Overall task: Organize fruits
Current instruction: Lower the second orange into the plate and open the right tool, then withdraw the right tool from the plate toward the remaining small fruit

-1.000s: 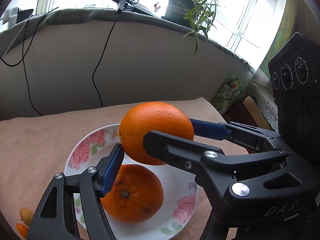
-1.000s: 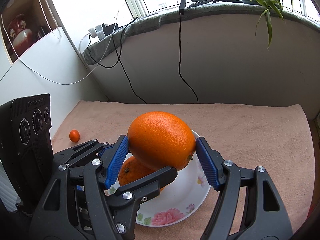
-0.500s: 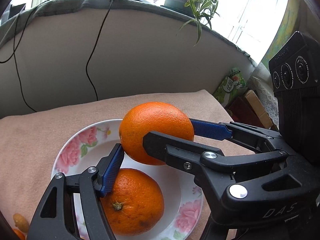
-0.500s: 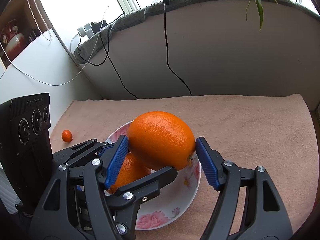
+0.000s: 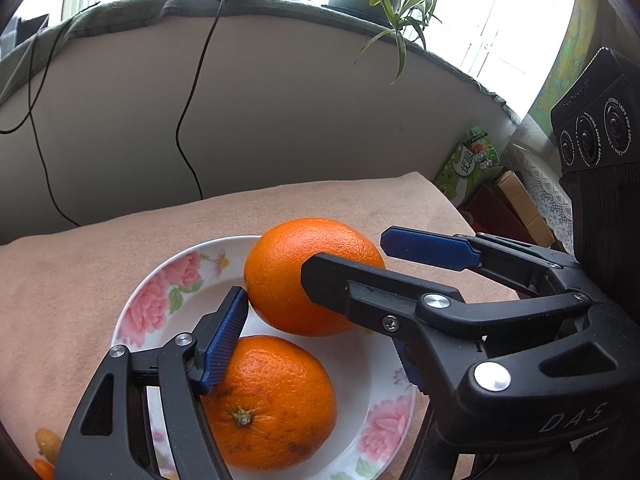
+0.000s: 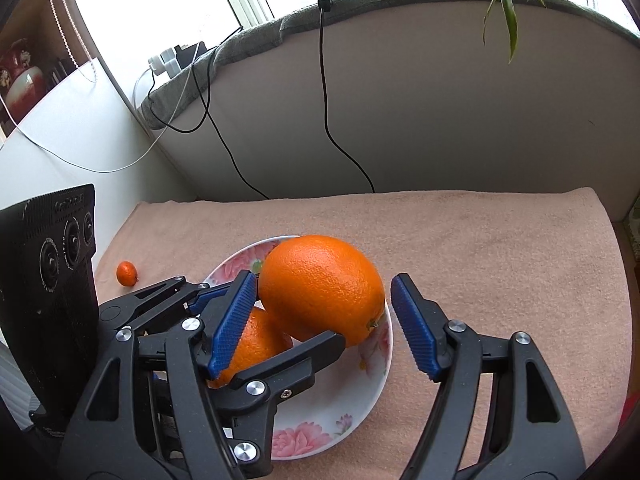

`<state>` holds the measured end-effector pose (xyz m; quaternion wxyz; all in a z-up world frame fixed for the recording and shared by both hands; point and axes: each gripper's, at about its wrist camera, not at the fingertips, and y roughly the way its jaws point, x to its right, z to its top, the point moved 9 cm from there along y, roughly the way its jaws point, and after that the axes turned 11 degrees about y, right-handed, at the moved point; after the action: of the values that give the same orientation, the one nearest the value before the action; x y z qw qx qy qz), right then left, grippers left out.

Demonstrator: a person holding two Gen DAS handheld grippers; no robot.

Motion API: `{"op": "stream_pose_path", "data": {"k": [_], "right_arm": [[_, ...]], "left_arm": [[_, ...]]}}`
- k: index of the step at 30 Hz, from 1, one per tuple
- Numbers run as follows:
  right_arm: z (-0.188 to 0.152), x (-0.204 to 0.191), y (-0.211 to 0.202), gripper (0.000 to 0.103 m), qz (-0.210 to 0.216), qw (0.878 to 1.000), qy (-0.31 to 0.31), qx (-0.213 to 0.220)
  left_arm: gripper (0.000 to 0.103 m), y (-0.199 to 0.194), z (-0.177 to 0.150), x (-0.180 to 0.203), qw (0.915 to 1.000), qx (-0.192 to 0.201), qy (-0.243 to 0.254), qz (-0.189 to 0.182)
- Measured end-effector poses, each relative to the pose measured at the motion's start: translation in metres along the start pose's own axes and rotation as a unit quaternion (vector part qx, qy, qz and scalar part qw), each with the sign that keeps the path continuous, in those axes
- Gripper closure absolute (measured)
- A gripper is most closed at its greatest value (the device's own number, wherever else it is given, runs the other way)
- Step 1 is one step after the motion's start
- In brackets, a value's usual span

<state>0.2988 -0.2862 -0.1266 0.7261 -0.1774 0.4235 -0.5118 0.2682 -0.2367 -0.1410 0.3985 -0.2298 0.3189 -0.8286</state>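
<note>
- Two hand-held grippers meet over a flowered plate (image 6: pixel 320 432) on a pink cloth (image 6: pixel 480 260); no hands in view.
- Top orange (image 6: pixel 320 280) sits between all four fingers, over the far half of the plate.
- It overlaps the second orange (image 5: pixel 276 400), which lies in the plate on the near side, stem end up.
- Cannot tell if the top orange rests on the plate or on the other orange; its underside is hidden behind the fingers.
- Right gripper (image 6: pixel 324 284): jaws spread around the top orange. One blue pad (image 6: pixel 236 320) touches the fruit's side; across from it, the second pad stands just off the peel with a thin gap showing. Not pinching.
- Left gripper (image 5: pixel 316 316): comes in crosswise to the right one. The tip of its blue pad (image 5: pixel 224 340) touches the orange's edge. In the right wrist view its other finger runs across the lower front of the fruit, contact side hidden. Cannot tell if it is clamping.
- Small orange fruit (image 6: pixel 127 273) lies alone on the cloth, well apart from the plate on the left gripper's side.
- Background: black cable (image 6: pixel 324 100) hanging from the sill, spider plant (image 5: pixel 396 8) on the ledge.
</note>
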Motion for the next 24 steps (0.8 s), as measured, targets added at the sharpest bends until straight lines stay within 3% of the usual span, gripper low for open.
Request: {"op": "stream_pose_path", "data": {"k": [20,22,24], "right_arm": [[-0.010,-0.015,-0.042,0.025,-0.012,0.999,-0.001,0.035],[-0.013,-0.019,-0.048,0.016,-0.011,0.999,-0.002,0.041],[-0.017,-0.023,-0.055,0.015,-0.011,0.999,-0.005,0.048]], "left_arm": [[0.033,-0.049,-0.010,0.001,0.9996,0.027,-0.001,0.005],[0.033,-0.056,-0.011,0.000,0.9994,0.033,0.000,0.010],[0.033,-0.063,-0.013,-0.001,0.9992,0.038,0.000,0.016]]}}
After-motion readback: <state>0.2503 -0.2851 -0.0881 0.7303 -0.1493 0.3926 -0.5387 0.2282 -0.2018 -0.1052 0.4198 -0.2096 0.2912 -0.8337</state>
